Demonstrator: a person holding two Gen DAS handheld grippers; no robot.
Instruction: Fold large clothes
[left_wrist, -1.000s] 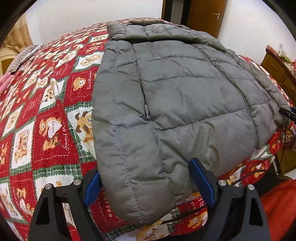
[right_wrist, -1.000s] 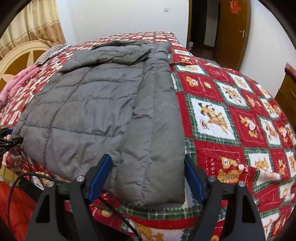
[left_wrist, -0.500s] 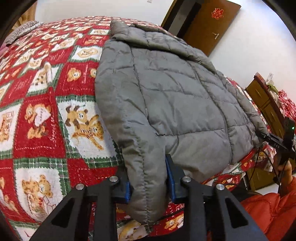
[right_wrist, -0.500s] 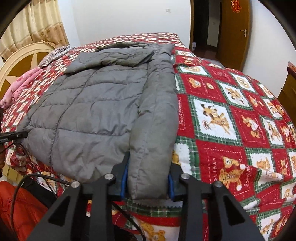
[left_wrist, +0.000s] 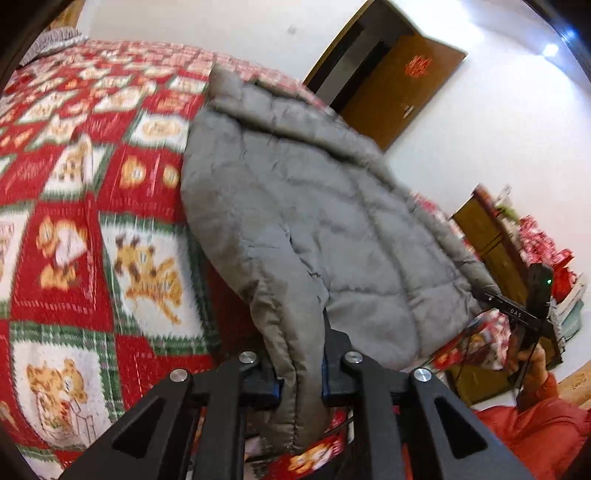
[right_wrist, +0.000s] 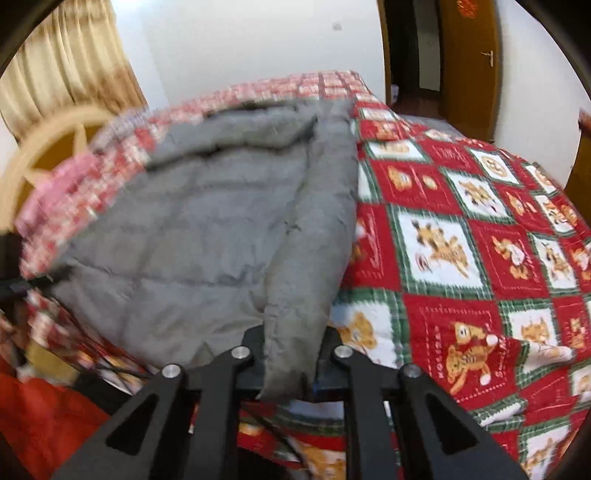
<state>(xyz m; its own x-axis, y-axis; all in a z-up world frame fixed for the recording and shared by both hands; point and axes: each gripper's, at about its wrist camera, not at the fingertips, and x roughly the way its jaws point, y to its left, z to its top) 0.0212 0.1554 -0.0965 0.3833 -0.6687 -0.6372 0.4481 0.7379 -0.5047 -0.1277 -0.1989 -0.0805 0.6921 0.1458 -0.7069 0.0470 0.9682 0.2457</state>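
Jacket in grey quilted fabric, spread across the bed with its red, white and green patchwork cover, collar end far from the camera and hem at the near edge. From the left wrist view: left tool closed on the near end of the jacket's left side panel, which looks like a sleeve folded along the body, the fabric bunched into a thick padded ridge between the blue pads and lifted clear of the cover. Off to the right, the right tool visible at the opposite hem corner, with a wooden door and a wooden cabinet beyond. From the right wrist view: right tool likewise clamped on the near end of the right side panel, a soft roll of fabric squeezed between the jaws, the rest of the jacket sagging back onto the bed. Beige curtain and a round headboard at upper left, both heavily blurred. Judged from the puffed quilting and the way it drapes: light, soft and compressible, somewhat slick on the shell, so likely to slip from a shallow pinch and to spring back after folding. Best held deep on the seamed hem or cuff edge, both corners level, to carry the panels over without the middle slumping.
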